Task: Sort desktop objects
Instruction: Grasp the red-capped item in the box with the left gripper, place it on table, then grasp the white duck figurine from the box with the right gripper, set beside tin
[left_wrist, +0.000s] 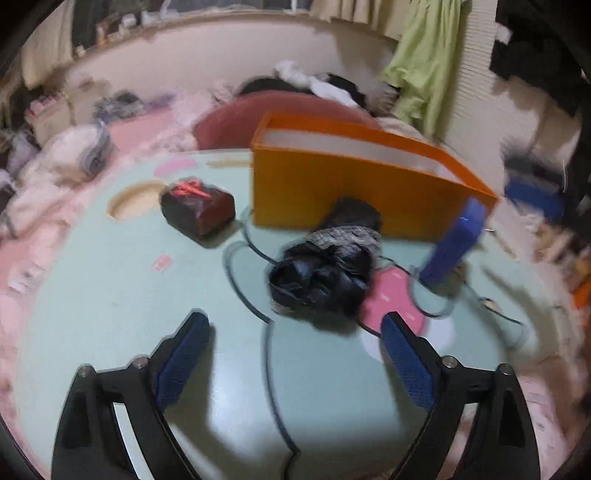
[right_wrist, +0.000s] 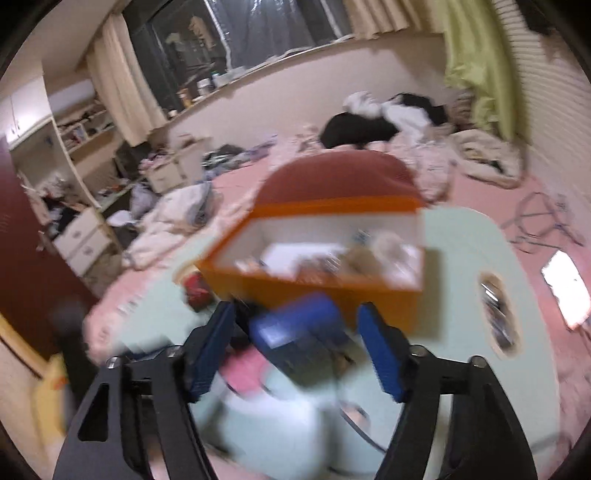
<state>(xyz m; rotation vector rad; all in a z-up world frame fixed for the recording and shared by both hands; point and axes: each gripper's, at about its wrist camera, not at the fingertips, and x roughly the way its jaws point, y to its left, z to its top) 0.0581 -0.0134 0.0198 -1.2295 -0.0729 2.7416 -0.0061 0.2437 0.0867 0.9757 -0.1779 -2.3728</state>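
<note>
The left gripper (left_wrist: 295, 350) stands with jaws spread wide over the pale green table (left_wrist: 92, 295), nothing between its blue ridged pads, just short of a crumpled black and grey bundle (left_wrist: 325, 269) too blurred to identify. The right gripper (right_wrist: 295, 347) frames a smeared blue box (right_wrist: 295, 332), pads apparently clear of it, before the orange bin (right_wrist: 314, 295), its contents unreadable

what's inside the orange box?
From the right wrist view, the orange box already holds a jumble: something white and flat, plus small blurred items too smeared to identify. The left wrist view shows only its white inner wall; the front side hides the contents.
</note>
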